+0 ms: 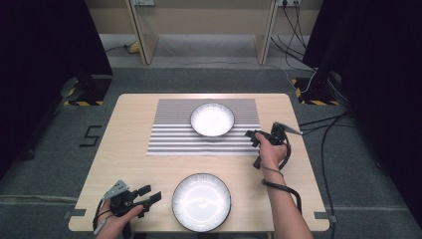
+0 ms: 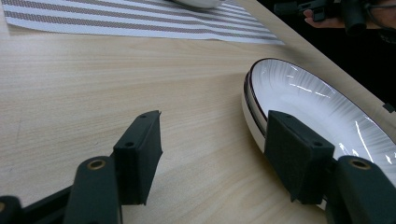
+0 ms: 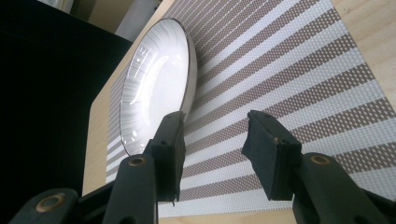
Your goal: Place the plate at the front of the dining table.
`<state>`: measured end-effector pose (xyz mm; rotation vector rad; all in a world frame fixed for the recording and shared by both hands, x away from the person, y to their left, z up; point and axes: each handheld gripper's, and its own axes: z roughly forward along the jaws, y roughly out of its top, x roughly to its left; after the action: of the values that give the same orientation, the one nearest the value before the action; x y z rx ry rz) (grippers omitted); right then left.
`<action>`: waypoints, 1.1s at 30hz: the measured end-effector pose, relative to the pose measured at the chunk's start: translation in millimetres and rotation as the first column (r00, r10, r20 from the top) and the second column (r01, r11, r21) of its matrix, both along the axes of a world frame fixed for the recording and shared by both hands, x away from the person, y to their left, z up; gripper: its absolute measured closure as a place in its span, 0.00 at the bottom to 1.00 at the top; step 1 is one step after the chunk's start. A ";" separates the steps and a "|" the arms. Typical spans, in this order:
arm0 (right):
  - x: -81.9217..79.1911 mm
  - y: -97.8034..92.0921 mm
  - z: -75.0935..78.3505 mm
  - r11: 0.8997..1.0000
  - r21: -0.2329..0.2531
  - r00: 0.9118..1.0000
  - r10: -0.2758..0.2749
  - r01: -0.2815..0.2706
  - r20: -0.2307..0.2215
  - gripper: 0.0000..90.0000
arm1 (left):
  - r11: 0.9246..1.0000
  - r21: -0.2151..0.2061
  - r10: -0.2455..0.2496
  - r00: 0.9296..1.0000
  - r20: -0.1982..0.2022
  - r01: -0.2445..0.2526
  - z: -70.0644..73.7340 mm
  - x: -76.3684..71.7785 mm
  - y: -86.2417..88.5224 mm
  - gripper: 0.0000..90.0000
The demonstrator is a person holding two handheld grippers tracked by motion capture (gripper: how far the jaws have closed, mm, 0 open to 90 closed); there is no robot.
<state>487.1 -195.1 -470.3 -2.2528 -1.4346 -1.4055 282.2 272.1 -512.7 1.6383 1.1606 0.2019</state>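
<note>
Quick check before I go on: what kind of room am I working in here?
Probably a lab or recording studio, not a home: black curtains flank the wooden table, cables trail over grey carpet, and hazard-striped stand bases sit beside it.

Two white plates with dark rims and fine ribbed borders, both upright and empty. The smaller plate (image 1: 212, 119) sits on the far middle of a striped grey-and-white placemat (image 1: 171, 142). The larger plate (image 1: 201, 202) lies on the bare wooden table (image 1: 124, 149) at the near edge, well apart from the mat.
</note>
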 end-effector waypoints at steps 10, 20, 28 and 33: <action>-13.7 -6.6 0.6 1.000 -0.004 1.000 0.000 0.000 0.011 0.62 | 1.000 0.000 0.000 1.000 -0.001 0.000 -0.4 -0.2 -0.4 0.40; -29.1 -13.1 -1.5 1.000 -0.005 1.000 0.003 -0.003 0.009 0.61 | 1.000 0.000 -0.001 1.000 -0.002 0.001 -0.6 -0.7 -1.5 0.40; -40.2 -20.8 -4.9 1.000 -0.007 1.000 -0.002 0.002 0.009 0.61 | 1.000 -0.001 -0.002 1.000 -0.003 0.002 -0.8 -1.0 -2.0 0.40; -48.6 -24.4 -4.0 1.000 -0.012 1.000 -0.001 0.001 0.016 0.60 | 1.000 -0.001 -0.001 1.000 -0.003 0.001 -0.8 -1.2 -2.1 0.40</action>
<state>438.6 -219.5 -474.3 -2.2555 -1.4510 -1.4215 281.0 270.0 -513.5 1.6393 1.1618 0.1980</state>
